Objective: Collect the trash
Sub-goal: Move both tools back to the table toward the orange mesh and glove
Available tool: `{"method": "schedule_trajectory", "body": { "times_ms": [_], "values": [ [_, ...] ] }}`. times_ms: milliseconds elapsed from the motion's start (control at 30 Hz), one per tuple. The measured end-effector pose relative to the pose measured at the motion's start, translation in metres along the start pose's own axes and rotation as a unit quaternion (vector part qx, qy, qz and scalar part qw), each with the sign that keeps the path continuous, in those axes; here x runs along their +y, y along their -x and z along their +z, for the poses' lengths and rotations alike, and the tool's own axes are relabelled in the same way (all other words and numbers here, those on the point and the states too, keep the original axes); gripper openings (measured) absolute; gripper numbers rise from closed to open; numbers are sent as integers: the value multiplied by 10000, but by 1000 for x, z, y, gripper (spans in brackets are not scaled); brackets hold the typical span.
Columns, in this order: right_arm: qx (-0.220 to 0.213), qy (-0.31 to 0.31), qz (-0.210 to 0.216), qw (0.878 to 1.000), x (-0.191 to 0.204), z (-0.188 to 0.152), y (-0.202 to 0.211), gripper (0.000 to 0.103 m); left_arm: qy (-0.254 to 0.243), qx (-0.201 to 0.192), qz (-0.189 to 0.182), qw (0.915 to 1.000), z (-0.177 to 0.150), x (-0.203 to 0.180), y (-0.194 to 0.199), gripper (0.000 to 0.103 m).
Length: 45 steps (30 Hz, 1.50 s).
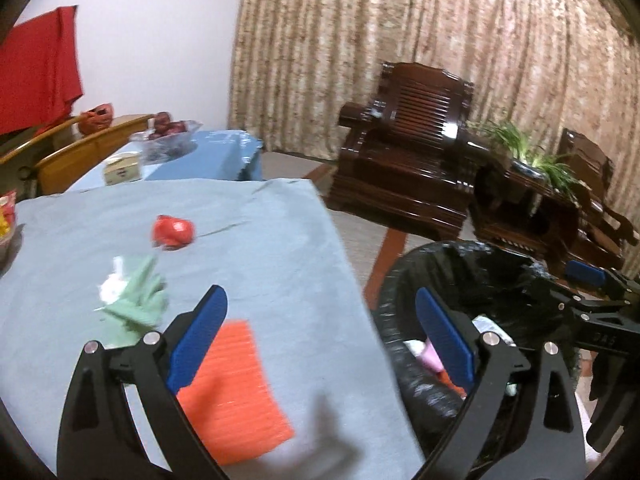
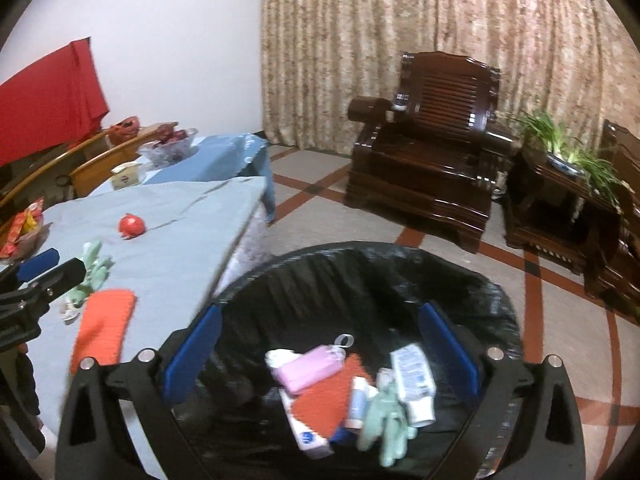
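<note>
My left gripper [image 1: 320, 332] is open and empty over the right edge of the cloth-covered table [image 1: 280, 248]. On the table lie an orange ribbed cloth [image 1: 236, 392], a crumpled green and white scrap [image 1: 136, 300] and a red crumpled ball [image 1: 174, 232]. My right gripper [image 2: 320, 352] hangs open and empty above the black-lined bin [image 2: 400, 264]. Inside the bin lie a pink pack [image 2: 308, 368], an orange cloth [image 2: 324, 396], a white tube [image 2: 416, 380] and a blurred green scrap [image 2: 384, 420]. The left gripper [image 2: 56, 266] shows at the left edge. The bin [image 1: 460, 276] stands right of the table.
A snack bag [image 2: 24, 228] lies at the table's left end. Behind it stand a second blue-covered table [image 2: 224, 156] with a fruit bowl [image 2: 168, 148] and a small box [image 2: 126, 176]. Dark wooden armchair [image 2: 424, 152], a side table with a plant [image 2: 560, 152] and a curtain fill the far side.
</note>
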State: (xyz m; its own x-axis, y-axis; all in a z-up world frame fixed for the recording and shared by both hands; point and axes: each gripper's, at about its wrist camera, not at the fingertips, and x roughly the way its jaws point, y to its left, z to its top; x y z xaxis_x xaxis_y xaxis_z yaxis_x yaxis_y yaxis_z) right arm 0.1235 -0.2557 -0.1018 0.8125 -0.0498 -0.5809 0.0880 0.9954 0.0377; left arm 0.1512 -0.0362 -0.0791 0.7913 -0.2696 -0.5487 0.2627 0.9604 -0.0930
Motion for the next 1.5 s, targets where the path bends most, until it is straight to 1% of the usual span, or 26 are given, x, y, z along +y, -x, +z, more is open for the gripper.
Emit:
{"method": "schedule_trajectory", "body": {
  "times_ms": [200, 367, 500, 600, 700, 867, 1100, 1233, 1433, 1500],
  "values": [
    [-21, 287, 371, 9989, 47, 6, -5, 97, 265, -89, 417, 9987, -6, 50, 21, 93],
    [-66, 495, 708, 9962, 91, 11, -12, 97, 452, -148, 812, 9956, -10, 91, 37, 93],
    [-65, 624, 927, 9937, 125, 10, -17, 97, 599, -156, 1039, 9927, -14, 118, 45, 93],
    [-52, 723, 1011, 9922, 142, 6, -21, 97, 678, -142, 1151, 9909, -18, 135, 49, 93],
    [-65, 795, 1098, 9907, 161, 2, -28, 97, 743, -120, 1240, 9894, -23, 151, 50, 93],
    [-56, 644, 1177, 9909, 180, -6, -40, 97, 802, -68, 1329, 9879, -33, 168, 49, 93],
    [162, 799, 1259, 9887, 213, -22, -69, 96, 859, 51, 1402, 9864, -47, 190, 44, 93],
    [469, 786, 1314, 9871, 222, -34, -86, 89, 877, 117, 1433, 9857, -53, 200, 42, 93],
    [749, 907, 1284, 9847, 232, -47, -101, 80, 961, 210, 1443, 9846, -61, 210, 37, 93],
    [819, 944, 1284, 9838, 235, -49, -105, 79, 1003, 233, 1433, 9843, -63, 213, 36, 93]
  ]
}}
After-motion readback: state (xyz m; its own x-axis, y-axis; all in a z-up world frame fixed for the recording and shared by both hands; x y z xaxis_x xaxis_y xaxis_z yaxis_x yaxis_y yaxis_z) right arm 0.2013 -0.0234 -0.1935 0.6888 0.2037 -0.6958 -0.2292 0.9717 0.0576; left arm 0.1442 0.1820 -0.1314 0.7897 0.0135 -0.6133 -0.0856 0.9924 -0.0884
